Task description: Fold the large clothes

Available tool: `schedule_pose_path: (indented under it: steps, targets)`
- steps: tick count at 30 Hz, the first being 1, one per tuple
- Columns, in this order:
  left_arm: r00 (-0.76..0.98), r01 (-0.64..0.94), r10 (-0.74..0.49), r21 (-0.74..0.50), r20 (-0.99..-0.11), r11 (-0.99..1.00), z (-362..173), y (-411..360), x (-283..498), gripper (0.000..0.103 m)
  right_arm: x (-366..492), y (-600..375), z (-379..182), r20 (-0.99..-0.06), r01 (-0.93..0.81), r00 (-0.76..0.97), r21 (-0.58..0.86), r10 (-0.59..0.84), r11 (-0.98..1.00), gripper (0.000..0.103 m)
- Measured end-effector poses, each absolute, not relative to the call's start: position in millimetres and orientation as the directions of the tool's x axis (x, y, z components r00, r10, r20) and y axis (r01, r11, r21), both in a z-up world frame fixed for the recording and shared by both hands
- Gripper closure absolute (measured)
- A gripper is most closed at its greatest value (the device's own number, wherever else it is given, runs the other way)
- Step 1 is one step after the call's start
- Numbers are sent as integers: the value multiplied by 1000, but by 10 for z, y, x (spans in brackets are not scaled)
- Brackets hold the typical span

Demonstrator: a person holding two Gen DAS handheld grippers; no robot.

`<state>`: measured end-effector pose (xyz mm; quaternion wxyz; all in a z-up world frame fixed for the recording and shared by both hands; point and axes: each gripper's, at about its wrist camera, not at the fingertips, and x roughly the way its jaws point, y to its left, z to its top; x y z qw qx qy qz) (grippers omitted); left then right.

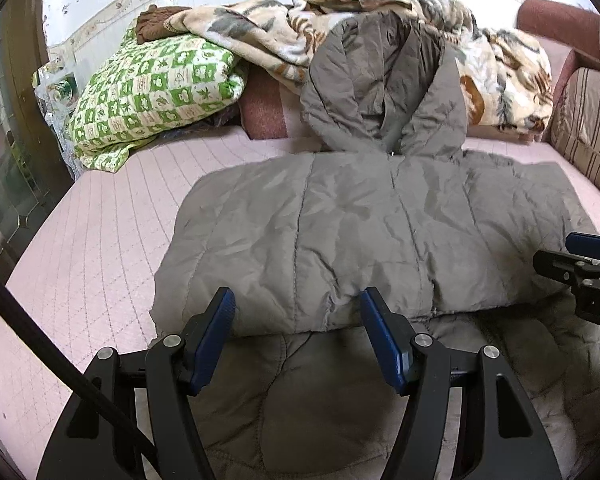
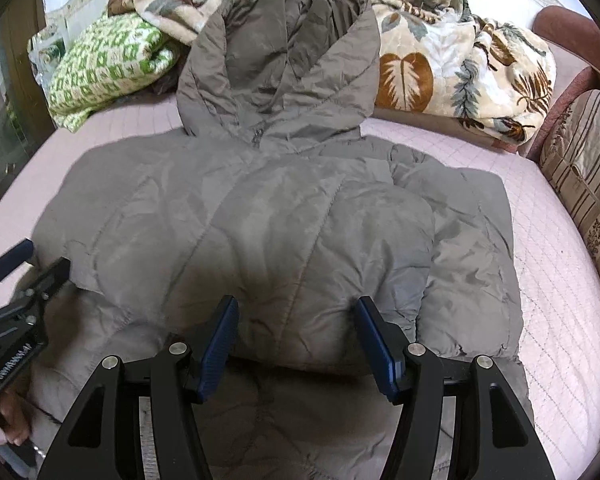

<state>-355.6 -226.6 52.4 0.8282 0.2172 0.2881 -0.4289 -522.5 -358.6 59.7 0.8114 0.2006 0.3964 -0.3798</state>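
- Two views, left wrist first: grey padded jacket [image 1: 364,232] spread flat on the pink quilted bed [image 1: 100,232], hood [image 1: 384,88] propped against the leaf-print blanket [image 1: 500,76] at the far side.
- Left tool [image 1: 296,312] parted to a middling width, blue pads [image 1: 384,340] on either side of the folded near edge of the jacket; cannot tell whether the pads touch the cloth, nothing squeezed between them.
- Lower layer of the jacket lying under and in front of the tool, toward the camera.
- Right tool [image 1: 580,256] just in frame at the right edge, over the jacket's right part.
- Green checked quilt [image 1: 148,92] well apart, at the far left of the bed.
- Right wrist next: same jacket [image 2: 284,220] centred ahead, hood [image 2: 284,64] upright at the far end, one folded-in panel lying over the right half.
- Right tool [image 2: 296,316] at a similar half-wide gap, set at the folded near edge, cloth beyond and beneath it, none pinched.
- Left tool [image 2: 24,264] at the left edge beside the jacket's left side, a hand [image 2: 4,420] on its grip below.
- Striped cushion [image 2: 588,184] along the right rim, apart from the jacket.
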Motion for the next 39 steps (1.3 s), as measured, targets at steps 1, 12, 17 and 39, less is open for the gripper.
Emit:
schedule_pose_path:
  steps: [1,12,17,39]
  targets:
    - [467,836,-594,108,-655,538,550,-2252,-3558,39,-5239,-3569,643,-786,775,410,32,-463,631,38]
    - [468,829,-585,99,-662,551,527,-2370,-3377,35,-5208,-3674,443,-824,793,369,39,-430,608,38]
    - [453,828,-598,63,-661,557,563,-2330,-3321,35,-5276,-3619,621,-791,797,419,85,-446,599,38]
    - [411,824,-626,-24,-662,566,654,-2289,-3195,35,-4143,-5163,2593,-671,824,493,156,-554,544,27]
